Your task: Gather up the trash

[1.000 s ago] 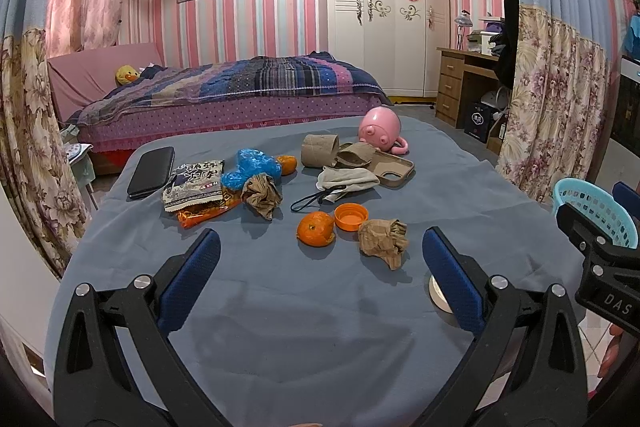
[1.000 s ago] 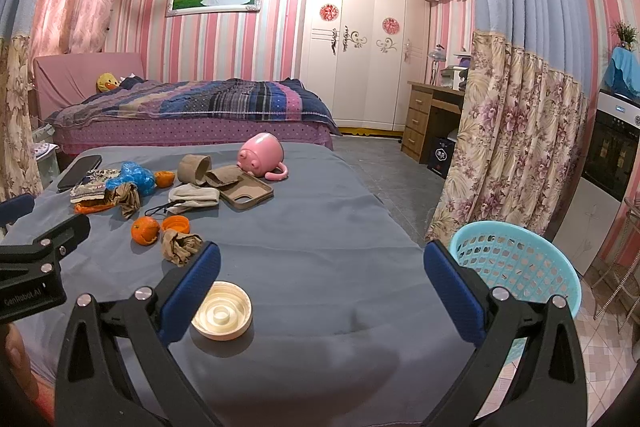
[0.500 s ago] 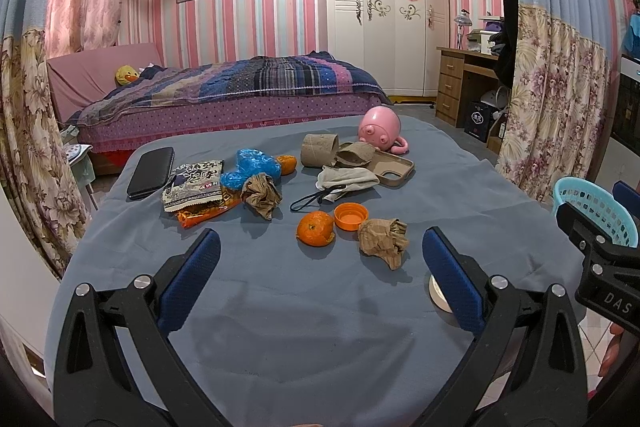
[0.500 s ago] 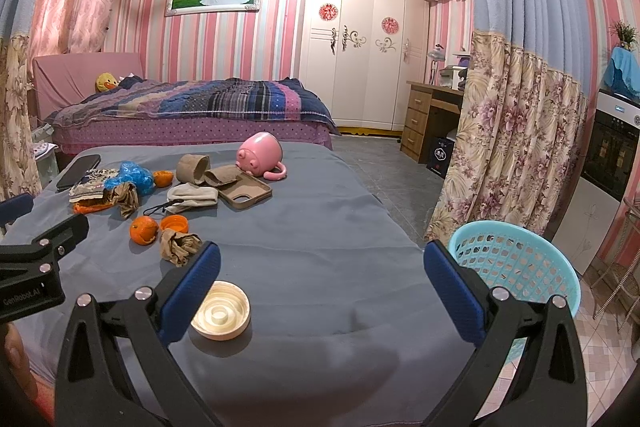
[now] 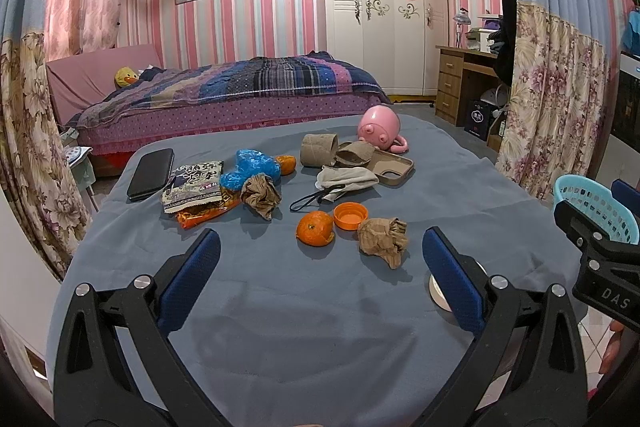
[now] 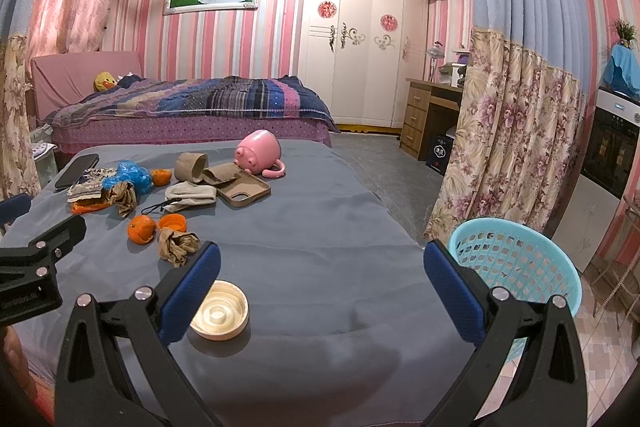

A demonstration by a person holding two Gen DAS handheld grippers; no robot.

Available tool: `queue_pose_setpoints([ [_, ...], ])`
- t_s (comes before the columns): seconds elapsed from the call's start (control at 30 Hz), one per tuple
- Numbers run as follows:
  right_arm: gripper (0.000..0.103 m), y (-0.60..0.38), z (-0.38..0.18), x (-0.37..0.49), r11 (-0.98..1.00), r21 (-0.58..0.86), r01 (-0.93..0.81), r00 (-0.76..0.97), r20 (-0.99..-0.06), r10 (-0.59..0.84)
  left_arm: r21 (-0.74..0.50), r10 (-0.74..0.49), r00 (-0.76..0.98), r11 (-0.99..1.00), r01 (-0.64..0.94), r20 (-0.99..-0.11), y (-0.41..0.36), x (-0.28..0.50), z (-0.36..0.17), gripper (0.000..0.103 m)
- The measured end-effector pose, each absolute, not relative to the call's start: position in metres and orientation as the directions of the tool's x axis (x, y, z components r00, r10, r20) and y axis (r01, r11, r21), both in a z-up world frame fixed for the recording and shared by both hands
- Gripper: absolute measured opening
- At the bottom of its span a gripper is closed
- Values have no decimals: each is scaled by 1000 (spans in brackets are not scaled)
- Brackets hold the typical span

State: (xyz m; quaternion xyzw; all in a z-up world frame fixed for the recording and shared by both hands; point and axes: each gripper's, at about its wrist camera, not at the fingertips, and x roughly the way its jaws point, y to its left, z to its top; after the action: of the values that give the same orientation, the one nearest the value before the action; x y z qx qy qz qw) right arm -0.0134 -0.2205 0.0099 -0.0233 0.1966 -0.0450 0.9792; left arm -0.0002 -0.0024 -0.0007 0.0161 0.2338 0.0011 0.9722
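Note:
Trash lies on a blue-grey table [image 5: 280, 307]: a crumpled brown paper wad [image 5: 383, 241], an orange peel [image 5: 315, 229], an orange cap [image 5: 351, 215], a second paper wad [image 5: 261, 195], a blue plastic bag [image 5: 252, 169], snack wrappers [image 5: 194, 185] and cardboard rolls [image 5: 319, 149]. My left gripper [image 5: 320, 275] hovers open just short of the peel and wad, holding nothing. My right gripper [image 6: 320, 279] is open above the table's right part, a cream round lid [image 6: 219, 310] beside its left finger. A light blue basket [image 6: 516, 261] stands off the table's right edge.
A pink mug [image 5: 379, 127], a tan phone case [image 5: 394, 169], a folded cloth [image 5: 346, 179] and a black phone [image 5: 151, 173] also lie on the table. Behind it stand a bed [image 5: 232, 95], a white wardrobe [image 5: 380, 15] and floral curtains [image 6: 516, 131].

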Motion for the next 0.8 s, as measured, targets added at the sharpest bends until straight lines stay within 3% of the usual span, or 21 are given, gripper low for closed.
queue_pose_setpoints([
  [0.8,99,-218,10,-12,995,-60,86,914,-393,-102,30,5,887,999,11,-463,-2,1,-2,98],
])
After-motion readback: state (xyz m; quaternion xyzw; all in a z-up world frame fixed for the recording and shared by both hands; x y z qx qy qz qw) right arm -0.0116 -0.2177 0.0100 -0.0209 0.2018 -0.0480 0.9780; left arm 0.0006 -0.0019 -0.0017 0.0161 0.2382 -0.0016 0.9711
